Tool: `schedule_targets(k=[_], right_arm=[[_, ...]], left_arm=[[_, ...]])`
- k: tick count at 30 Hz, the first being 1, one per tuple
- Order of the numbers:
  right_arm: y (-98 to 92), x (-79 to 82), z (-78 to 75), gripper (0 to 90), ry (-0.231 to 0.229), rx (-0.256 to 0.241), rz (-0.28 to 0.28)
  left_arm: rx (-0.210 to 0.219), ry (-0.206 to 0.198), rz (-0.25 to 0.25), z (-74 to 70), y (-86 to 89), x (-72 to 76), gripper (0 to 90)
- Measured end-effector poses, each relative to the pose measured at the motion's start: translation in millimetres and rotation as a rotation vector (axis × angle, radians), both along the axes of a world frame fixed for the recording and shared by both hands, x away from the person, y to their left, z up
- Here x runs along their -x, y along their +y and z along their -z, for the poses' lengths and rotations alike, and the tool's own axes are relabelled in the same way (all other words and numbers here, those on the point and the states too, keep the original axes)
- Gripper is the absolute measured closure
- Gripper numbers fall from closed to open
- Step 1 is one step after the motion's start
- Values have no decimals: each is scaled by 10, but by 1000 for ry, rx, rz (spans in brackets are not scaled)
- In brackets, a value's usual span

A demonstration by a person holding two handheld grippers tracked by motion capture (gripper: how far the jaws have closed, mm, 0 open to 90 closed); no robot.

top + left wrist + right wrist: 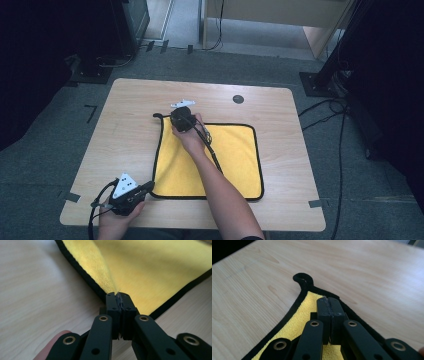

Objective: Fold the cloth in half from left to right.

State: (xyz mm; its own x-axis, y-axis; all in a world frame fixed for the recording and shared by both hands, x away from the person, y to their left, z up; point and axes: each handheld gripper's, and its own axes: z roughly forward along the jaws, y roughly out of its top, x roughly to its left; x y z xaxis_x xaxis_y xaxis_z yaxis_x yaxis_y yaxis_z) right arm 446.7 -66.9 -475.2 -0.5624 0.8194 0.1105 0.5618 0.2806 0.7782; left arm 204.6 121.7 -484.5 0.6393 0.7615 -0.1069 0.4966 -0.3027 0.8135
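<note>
At the near left corner of the yellow cloth (207,160), your left tool (148,187) has its jaws pressed together on the black-bound edge; from above your hand and the grey plate cover the contact, so you cannot make out the pinch there. Your left tool's own view settles it — the left tool (119,297) is clamped shut on the corner, and the cloth (155,267) rises from the jaws in a raised fold while the rest lies flat. At the far left corner your right tool (181,119) sits low over the fabric, and your right hand (190,137) hides its jaws from the high camera. The right tool's view shows the right tool (328,301) with both jaws closed tight against each other, resting at the corner of the cloth (294,322); whether a pinch of fabric lies between them is hard to tell, since the jaws cover the spot. Just beyond them the black hanging loop (303,280) curls out onto the bare wood — a detail that is only a small dark hook from above. The cloth lies spread on a pale wooden worktop (125,130) with rounded corners and a small dark round cap (238,99) near its far edge. Around it are grey carpet, dark stands, trailing cables and a light wooden piece of furniture beyond.
</note>
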Motion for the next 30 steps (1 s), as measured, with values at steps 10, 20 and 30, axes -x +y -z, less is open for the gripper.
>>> schedule_targets(k=[10,20,30], right_arm=[[-766,154,-239,893,-42,-22,22],[-1714,264,-213,892,-36,-60,133],[-2378,218,-72,689,-1,-79,304]], left_arm=[[42,-53,143,-247,-829,45,882],[15,-56,272,-199,-1840,-113,883],[-32,-66,300,-48,-2282,-144,600]])
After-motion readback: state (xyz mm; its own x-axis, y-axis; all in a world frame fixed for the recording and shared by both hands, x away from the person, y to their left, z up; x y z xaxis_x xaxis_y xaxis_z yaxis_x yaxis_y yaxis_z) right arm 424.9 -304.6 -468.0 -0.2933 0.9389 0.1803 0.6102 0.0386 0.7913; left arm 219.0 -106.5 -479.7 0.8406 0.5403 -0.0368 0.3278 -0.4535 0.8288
